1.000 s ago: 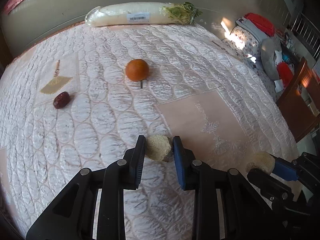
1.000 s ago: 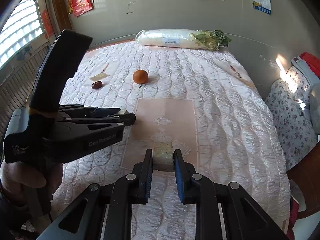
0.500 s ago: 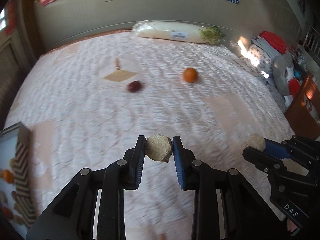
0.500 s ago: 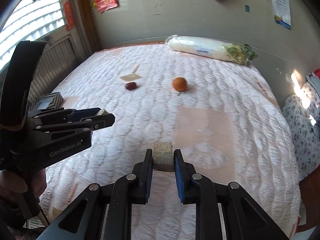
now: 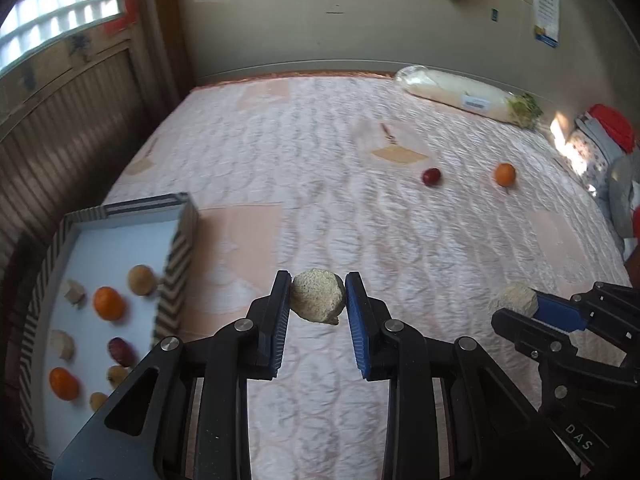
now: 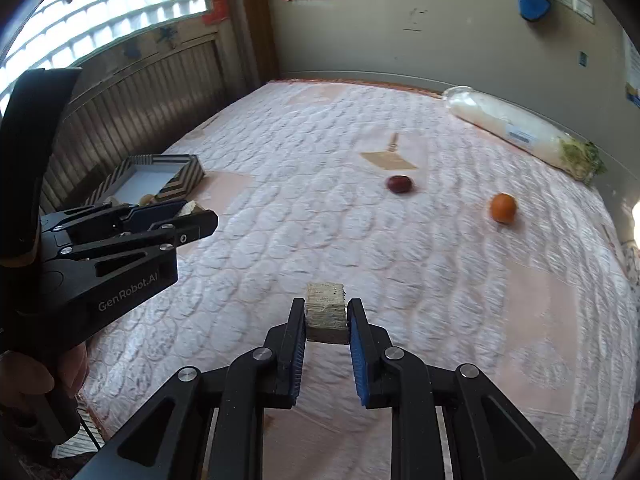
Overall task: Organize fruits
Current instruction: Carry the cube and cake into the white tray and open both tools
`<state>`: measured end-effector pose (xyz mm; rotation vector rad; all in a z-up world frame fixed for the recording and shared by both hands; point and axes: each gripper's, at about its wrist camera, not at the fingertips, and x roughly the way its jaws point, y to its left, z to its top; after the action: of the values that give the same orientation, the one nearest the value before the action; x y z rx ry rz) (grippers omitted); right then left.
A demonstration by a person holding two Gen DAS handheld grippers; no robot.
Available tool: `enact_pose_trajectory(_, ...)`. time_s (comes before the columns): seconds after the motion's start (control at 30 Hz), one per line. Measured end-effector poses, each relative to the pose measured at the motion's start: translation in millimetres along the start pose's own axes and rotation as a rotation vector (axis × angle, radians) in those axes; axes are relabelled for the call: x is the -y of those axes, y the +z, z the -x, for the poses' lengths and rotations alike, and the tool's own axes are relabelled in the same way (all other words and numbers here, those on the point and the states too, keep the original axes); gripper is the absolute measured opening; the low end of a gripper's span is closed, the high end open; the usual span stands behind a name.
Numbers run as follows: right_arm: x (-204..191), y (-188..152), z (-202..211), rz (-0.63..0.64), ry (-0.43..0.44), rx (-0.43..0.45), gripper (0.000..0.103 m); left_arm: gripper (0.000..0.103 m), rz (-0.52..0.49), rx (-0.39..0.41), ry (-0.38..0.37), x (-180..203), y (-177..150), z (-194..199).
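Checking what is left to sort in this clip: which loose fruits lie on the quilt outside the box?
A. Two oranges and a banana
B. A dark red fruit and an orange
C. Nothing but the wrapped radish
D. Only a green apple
B: the dark red fruit and the orange lie apart on the quilt, far from the box.
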<state>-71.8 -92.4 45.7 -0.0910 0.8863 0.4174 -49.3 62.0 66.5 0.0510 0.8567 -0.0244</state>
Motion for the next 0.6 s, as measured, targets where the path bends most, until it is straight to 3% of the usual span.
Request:
enact_pose_trajectory(0.27,-44,20,-24,0.059,0.058,-0.008,0.019,0.027,0.073,0.026,0.084,-45,-6,11)
enact_pose_trajectory(0.6,-88,49,-44,0.127,0.111,-0.004,0.019,0.027,0.147,0.040,0.137,-87,-13,20)
